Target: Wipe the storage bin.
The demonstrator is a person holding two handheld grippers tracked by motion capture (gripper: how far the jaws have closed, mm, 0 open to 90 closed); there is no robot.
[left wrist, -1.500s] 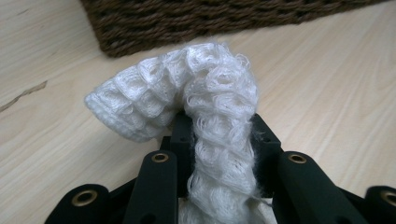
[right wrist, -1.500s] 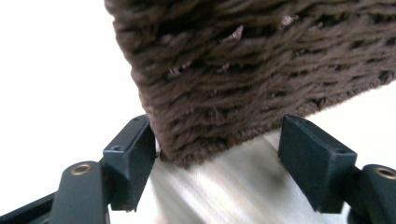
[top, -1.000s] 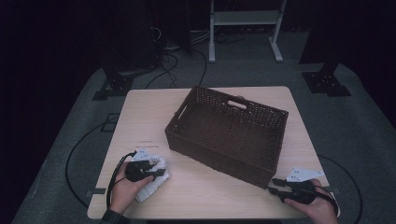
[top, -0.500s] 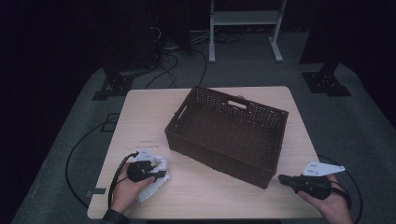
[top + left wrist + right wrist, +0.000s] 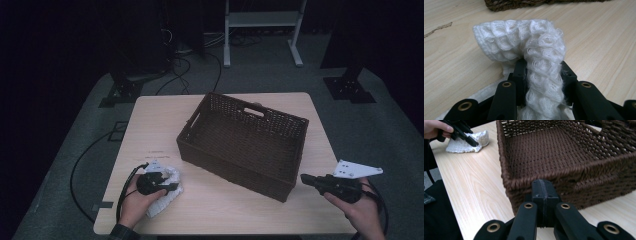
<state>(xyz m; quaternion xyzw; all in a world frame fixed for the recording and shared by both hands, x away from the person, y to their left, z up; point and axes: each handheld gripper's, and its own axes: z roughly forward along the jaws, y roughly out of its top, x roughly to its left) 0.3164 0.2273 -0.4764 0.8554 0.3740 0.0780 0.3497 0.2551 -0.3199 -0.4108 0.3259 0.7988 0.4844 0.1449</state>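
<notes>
A: Left gripper?
B: Clenched on the white knitted cloth, at seven o'clock on the table.
A: Right gripper?
B: Pressed together, grasping nothing, at the wicker basket's five o'clock corner.

The left gripper was black, with a black cable looping off it. The right gripper was black too, with a grey three-cornered plate on top. Round brass rings sat in the black jaw arms.
</notes>
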